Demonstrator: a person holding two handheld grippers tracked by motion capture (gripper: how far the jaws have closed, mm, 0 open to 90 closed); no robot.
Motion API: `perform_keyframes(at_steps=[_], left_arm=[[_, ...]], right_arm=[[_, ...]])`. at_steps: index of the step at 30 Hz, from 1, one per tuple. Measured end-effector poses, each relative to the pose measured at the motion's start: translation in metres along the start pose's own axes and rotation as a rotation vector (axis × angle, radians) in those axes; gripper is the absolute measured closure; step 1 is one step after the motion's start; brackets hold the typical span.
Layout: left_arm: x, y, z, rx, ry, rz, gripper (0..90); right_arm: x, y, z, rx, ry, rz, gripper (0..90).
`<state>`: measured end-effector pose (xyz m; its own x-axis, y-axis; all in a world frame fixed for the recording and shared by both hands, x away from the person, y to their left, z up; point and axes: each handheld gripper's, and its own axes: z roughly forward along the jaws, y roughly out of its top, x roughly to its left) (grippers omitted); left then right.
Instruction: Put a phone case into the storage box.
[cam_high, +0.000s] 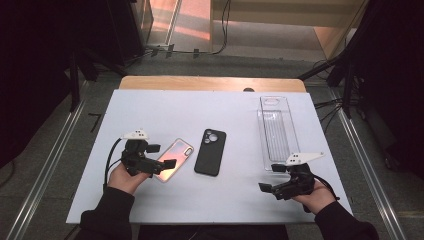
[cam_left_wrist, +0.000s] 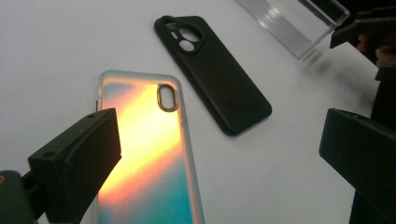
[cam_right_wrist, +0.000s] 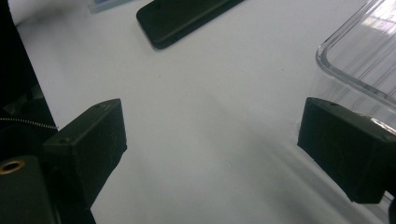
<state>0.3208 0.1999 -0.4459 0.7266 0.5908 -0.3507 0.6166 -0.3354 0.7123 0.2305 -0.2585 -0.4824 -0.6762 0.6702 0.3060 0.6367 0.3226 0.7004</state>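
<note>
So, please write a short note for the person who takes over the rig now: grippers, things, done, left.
Left gripper: open, holding nothing, jaws over the iridescent phone case.
Right gripper: open, holding nothing, beside the near end of the clear tray.
Black phone case: flat on the white table, between the two.
Done: no case in the tray.
Left: probably both cases go in.

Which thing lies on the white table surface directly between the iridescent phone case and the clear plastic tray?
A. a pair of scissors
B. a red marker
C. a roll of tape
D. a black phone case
D: in the high view the black phone case lies flat between the iridescent phone case and the clear plastic tray.
</note>
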Motion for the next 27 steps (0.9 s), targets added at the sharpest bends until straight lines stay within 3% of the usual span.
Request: perform_keyframes(at_steps=[3, 7, 13, 19, 23, 27], left_arm=[[0.005, 0.005, 0.005, 0.015, 0.048, -0.012, 0.0], [0.009, 0.008, 0.013, 0.052, 0.111, 0.019, 0.0], [0.016, 0.01, 0.021, 0.05, 0.1, -0.016, 0.0], [0.018, 0.011, 0.029, 0.06, 0.12, -0.006, 0.0], [0.016, 0.009, 0.036, 0.092, 0.161, 0.014, 1.9], [0.017, 0.007, 0.04, 0.123, 0.151, 0.011, 1.9]], right_arm=[[0.0, 0.0, 0.0, 0.0, -0.001, 0.001, 6.1], [-0.001, 0.0, 0.0, -0.002, -0.003, 0.0, 6.1], [0.0, 0.0, 0.0, 0.0, 0.0, -0.001, 6.1], [0.0, 0.0, 0.0, 0.001, -0.002, 0.002, 6.1], [0.0, 0.0, 0.0, -0.001, -0.001, 0.001, 6.1], [0.0, 0.0, -0.001, 0.0, -0.004, 0.002, 6.1]])
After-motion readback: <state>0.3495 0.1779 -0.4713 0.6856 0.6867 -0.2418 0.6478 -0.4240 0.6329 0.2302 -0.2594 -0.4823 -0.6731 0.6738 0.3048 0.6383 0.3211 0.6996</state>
